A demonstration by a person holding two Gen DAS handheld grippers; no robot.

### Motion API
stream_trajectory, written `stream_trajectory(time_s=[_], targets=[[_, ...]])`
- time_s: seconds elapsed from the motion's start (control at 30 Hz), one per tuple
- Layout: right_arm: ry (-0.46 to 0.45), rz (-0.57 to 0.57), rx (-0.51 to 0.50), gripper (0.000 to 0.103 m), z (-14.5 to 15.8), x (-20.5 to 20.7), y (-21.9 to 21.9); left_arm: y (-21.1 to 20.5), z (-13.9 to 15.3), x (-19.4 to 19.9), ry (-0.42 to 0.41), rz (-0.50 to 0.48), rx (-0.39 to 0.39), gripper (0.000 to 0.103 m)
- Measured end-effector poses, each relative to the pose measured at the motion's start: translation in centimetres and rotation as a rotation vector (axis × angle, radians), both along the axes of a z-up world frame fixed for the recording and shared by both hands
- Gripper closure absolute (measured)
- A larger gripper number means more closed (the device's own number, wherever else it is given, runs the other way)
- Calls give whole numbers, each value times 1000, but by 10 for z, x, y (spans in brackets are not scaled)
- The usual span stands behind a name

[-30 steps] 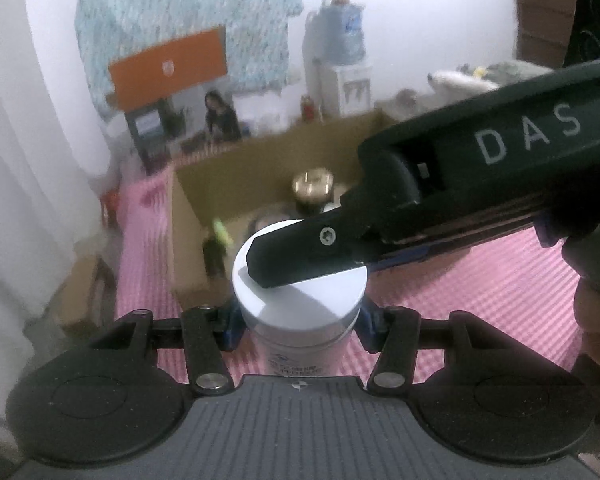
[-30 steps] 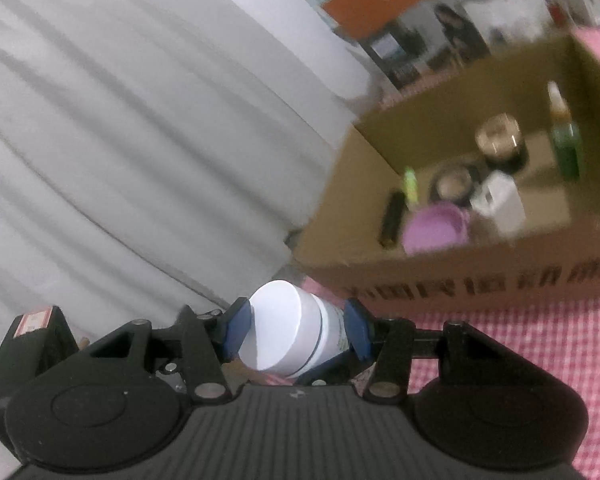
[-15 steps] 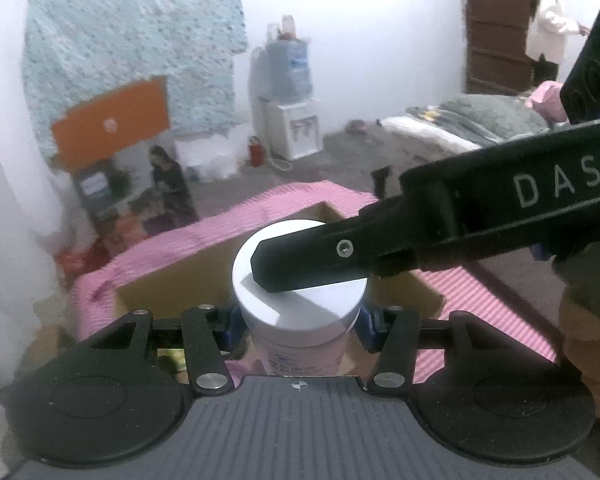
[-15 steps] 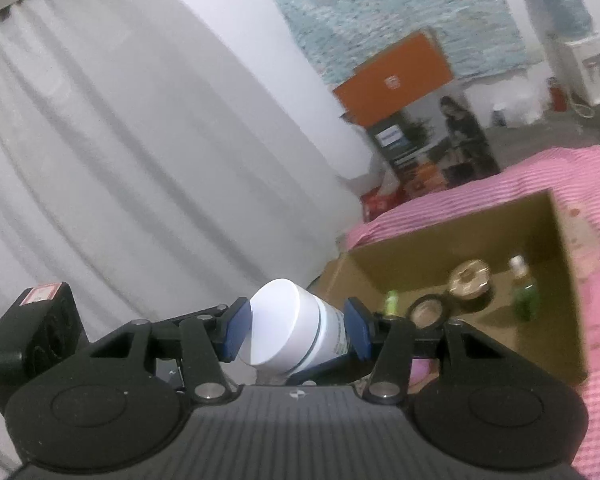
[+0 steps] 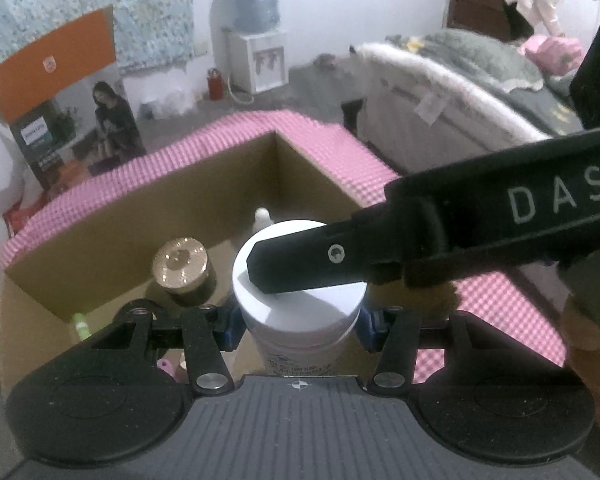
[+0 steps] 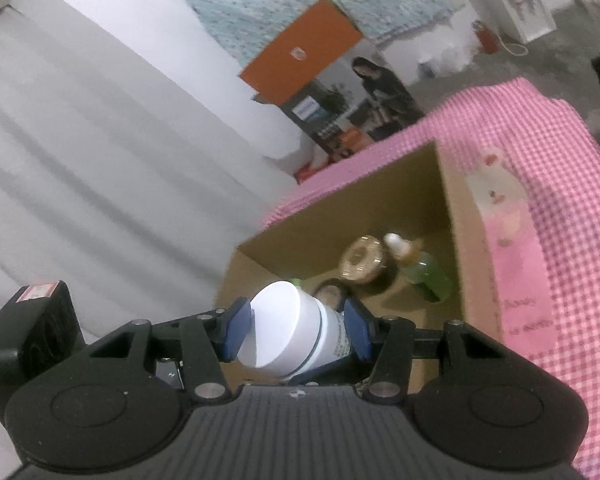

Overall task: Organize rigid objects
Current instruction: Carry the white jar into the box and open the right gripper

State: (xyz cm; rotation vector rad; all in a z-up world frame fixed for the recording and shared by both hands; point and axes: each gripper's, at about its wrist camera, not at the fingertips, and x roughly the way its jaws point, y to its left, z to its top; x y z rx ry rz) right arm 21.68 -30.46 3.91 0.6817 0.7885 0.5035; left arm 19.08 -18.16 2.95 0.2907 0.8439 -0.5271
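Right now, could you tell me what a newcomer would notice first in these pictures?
A white jar sits clamped between both grippers, the left gripper on its body and the right gripper across its lid. Just beyond it stands an open cardboard box on pink checked cloth, holding a gold-capped jar and green bottle.

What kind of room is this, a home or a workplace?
Most likely a home, a bedroom or living room. A bed with a grey blanket stands at the back, a water dispenser is against the white wall, and the cardboard box sits on a pink checked cloth.
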Motion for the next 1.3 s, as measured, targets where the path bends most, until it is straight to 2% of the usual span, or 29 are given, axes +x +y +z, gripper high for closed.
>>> stream_trajectory(time_s=[0.2,0.77,0.97,1.17,1.23,1.3], targets=[[39,-1,-6,48,-21,9,-11,-8,-12,8,29,9,13,50],[12,12,-114,48,-17,12,-10,-22,-25,18,33,-1,46,50],[-10,11,-180,48,-13,13,-8,-21,-28,20,35,-2,29,48],[-16,5,-196,48,-10,13,-12,-18,-26,18,28,-15,-3,37],[-21,-2,-199,48,-8,12,-13,-15,-23,15,13,-14,-18,25],[-27,-11,-198,48,-5,10,-16,-10,-16,10,-12,-12,-34,21]])
